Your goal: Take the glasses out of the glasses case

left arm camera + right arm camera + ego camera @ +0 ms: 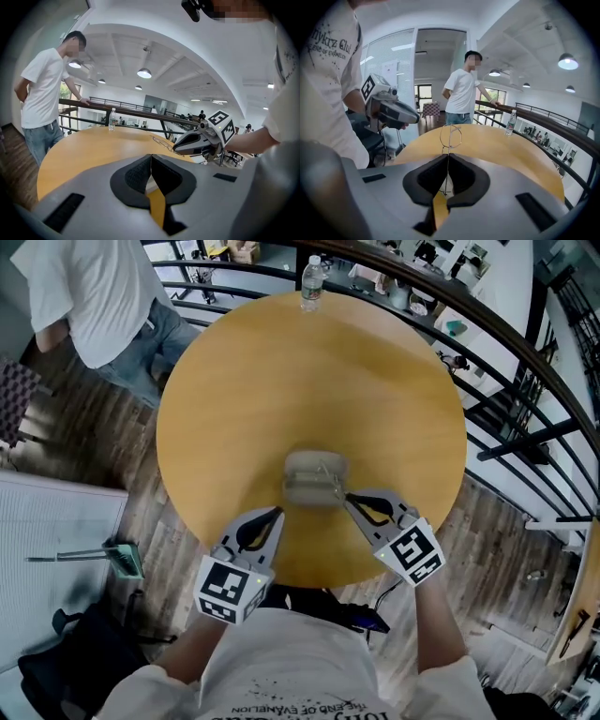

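Nearest to us is our own white printed shirt [281,681], and just past it our two grippers reach over the near edge of the round wooden tabletop [309,381]. Our left gripper [278,513] sits at the near edge with its tip pointing toward the grey glasses case [315,479]; in the left gripper view its dark pads are pressed together with nothing between them. Our right gripper [346,497] comes in from the near right, its tip touching the case's right near corner. In the right gripper view its jaws are clamped on the thin wire glasses [448,149]: one slim wire runs straight down between the pads, and a round lens rim stands up above the jaw tips. The case lies on the tabletop a little toward the near edge from the middle, between the two gripper tips; from above we cannot tell whether the glasses have fully cleared it, since the wire is too fine to follow there. A clear water bottle [312,284] stands upright at the far edge of the tabletop, well apart from the case. Beyond the far left edge a person [98,296] in a white T-shirt and jeans stands on the wooden floor, one hand on the dark railing [450,306] that curves behind the table.
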Motion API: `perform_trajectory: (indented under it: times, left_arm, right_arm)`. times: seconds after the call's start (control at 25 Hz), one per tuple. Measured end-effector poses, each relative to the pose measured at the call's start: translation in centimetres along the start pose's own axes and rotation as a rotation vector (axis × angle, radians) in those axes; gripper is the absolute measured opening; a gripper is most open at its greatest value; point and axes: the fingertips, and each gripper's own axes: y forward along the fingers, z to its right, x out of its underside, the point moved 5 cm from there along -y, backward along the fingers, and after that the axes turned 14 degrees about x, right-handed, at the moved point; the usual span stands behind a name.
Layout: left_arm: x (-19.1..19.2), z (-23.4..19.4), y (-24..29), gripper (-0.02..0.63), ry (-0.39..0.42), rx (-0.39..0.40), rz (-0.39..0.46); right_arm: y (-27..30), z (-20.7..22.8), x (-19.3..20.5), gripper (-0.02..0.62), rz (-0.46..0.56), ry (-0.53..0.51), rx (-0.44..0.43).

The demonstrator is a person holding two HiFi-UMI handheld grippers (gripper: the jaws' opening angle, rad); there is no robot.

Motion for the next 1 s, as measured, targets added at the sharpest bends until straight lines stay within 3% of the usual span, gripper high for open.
perform_trajectory:
  times: [0.48, 0.8, 1.0]
  left_arm:
    - [-1.1, 4.0, -2.3, 0.025, 0.031, 0.027, 0.038]
    - [-1.5, 5.8, -2.4, 0.025, 0.053, 0.064, 0.034]
    - [-1.5, 6.4, -2.6, 0.024, 0.056, 0.069, 0.038]
  right_arm:
    - [-8.5, -3.1, -2.9, 0.031, 0.086, 0.223, 0.174]
    - [-10.4, -4.2, -4.9, 0.031, 0.157, 0.33, 0.24]
    - [-10.4, -5.1, -5.0, 0.031, 0.167, 0.369, 0.238]
